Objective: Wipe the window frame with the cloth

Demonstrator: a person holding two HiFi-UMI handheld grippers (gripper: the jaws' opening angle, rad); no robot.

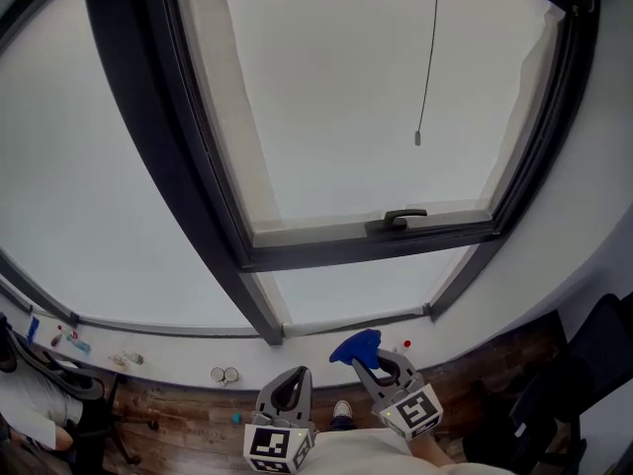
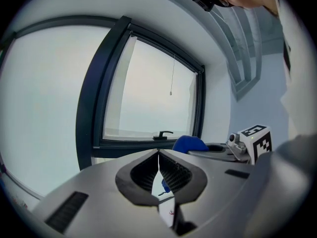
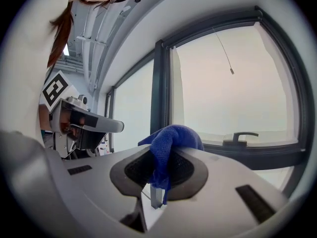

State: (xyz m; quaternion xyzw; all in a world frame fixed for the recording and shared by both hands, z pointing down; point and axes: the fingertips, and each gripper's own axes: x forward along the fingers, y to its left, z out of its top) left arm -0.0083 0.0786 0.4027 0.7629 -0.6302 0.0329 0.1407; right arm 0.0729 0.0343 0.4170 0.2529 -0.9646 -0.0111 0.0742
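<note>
Window frame [image 1: 366, 250] stands well apart from both tools, so wiping looks not yet begun. Right gripper [image 3: 159, 175] has its fingers [image 3: 133, 170] clamped on the blue cloth [image 3: 171, 138]; left gripper [image 2: 158, 175] is closed and empty. The likely next move is raising the cloth flat against the dark frame.

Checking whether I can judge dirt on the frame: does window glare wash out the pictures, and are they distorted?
Head view: panes blown out white, dark window frame a near silhouette, bowed by the wide lens. Right gripper view: blue cloth sharp and well lit, window frame dark behind it. Left gripper view: black corners, window frame curved.
</note>
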